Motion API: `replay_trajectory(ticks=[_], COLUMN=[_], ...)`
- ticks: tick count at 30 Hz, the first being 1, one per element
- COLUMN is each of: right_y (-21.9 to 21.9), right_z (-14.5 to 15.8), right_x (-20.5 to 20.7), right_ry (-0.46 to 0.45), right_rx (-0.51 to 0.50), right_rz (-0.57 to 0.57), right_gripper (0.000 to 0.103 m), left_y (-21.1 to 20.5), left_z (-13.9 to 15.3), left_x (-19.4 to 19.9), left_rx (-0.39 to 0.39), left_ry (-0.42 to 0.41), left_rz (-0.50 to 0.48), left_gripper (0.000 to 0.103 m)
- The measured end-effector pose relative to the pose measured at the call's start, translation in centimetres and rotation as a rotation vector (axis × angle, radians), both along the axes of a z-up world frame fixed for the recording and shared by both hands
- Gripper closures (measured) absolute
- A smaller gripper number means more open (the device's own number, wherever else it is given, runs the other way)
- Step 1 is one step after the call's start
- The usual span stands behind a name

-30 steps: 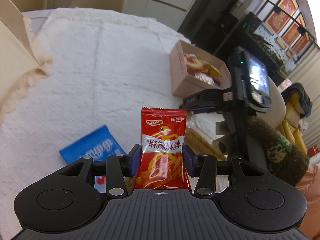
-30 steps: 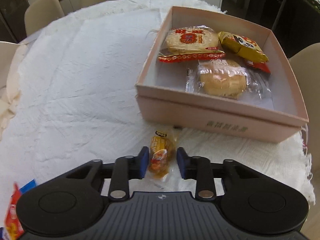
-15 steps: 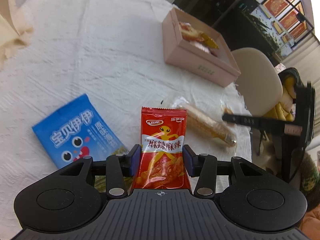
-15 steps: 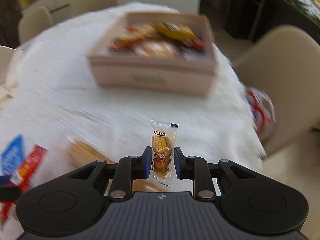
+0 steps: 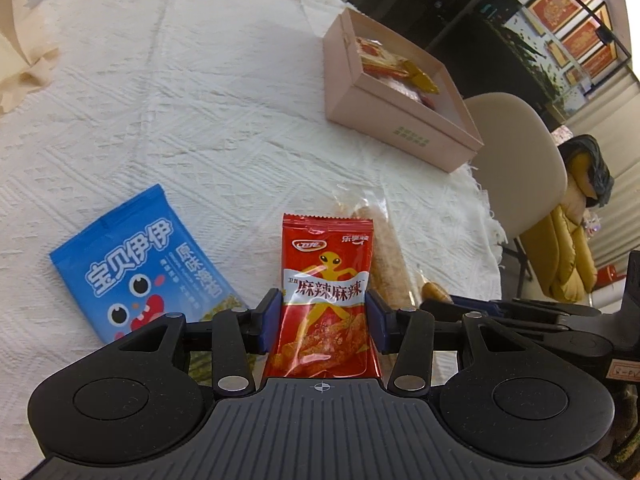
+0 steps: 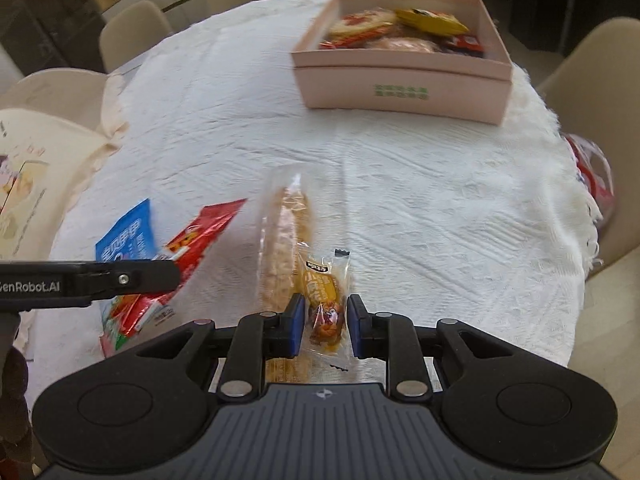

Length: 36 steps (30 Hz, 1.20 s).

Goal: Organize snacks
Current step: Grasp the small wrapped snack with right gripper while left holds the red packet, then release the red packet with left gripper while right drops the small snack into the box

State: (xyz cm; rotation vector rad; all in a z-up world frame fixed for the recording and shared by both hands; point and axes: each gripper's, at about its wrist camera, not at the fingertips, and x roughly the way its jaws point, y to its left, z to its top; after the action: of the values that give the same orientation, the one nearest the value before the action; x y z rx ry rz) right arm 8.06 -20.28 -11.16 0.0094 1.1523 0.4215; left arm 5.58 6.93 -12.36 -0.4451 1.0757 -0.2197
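Observation:
My left gripper [image 5: 322,320] is shut on a red spicy-snack packet [image 5: 326,292], held upright above the table. My right gripper [image 6: 322,324] is shut on a small yellow candy packet [image 6: 326,300], held above the near part of the table. The pink box [image 5: 400,120] holding several snacks stands at the far right of the table; it also shows in the right wrist view [image 6: 404,88]. A blue packet [image 5: 136,264] and a long clear-wrapped cracker [image 6: 286,240] lie on the white tablecloth [image 6: 400,200].
Beige chairs [image 6: 132,32] stand around the round table. A chair [image 5: 516,160] is at the right edge by the box. A cream cloth [image 5: 20,52] lies at the far left. A red-and-white bag [image 6: 592,172] hangs off the right table edge.
My right gripper has pulled back from the box with the candy packet, towards the near table edge. My left gripper has stayed shut on the red packet and shifted slightly.

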Motion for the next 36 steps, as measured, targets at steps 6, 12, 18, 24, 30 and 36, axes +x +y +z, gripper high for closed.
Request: replay_trajectory(ticks=[6, 12, 18, 24, 30, 36], right_y=[1.3, 1.1, -1.1, -3.7, -6.8, -9.5], right_z=[-0.2, 1.1, 4.5, 9.5, 12.9, 11.4], right_x=[-0.2, -0.1, 0.5, 1.4, 3.7, 5.8], right_ry=[0.004, -0.019, -0.094, -0.214, -0.315, -0.280], right_rx=[0.004, 0.036, 0.041, 0.050, 0.071, 0.106], right_rz=[0.044, 0.043, -0.006, -0.048, -0.083, -0.130], right_gripper=[0.080, 0.081, 0.081, 0.081, 0.081, 0.081], left_y=[0.3, 0.2, -2.6, -5.5, -7.3, -7.9], left_z=[0.0, 1.4, 5.3, 11.4, 14.7, 8.5], left_x=[-0.4, -0.6, 1.8, 7.9, 18.3, 23.2], left_rx=[0.009, 0.007, 0.008, 0.000, -0.054, -0.168], left_ry=[0.006, -0.022, -0.122, -0.287, -0.342, -0.175], left_rz=[0.028, 0.028, -0.066, -0.127, -0.063, 0.022], left_gripper=[0.053, 0.053, 0.053, 0.052, 0.044, 0.048])
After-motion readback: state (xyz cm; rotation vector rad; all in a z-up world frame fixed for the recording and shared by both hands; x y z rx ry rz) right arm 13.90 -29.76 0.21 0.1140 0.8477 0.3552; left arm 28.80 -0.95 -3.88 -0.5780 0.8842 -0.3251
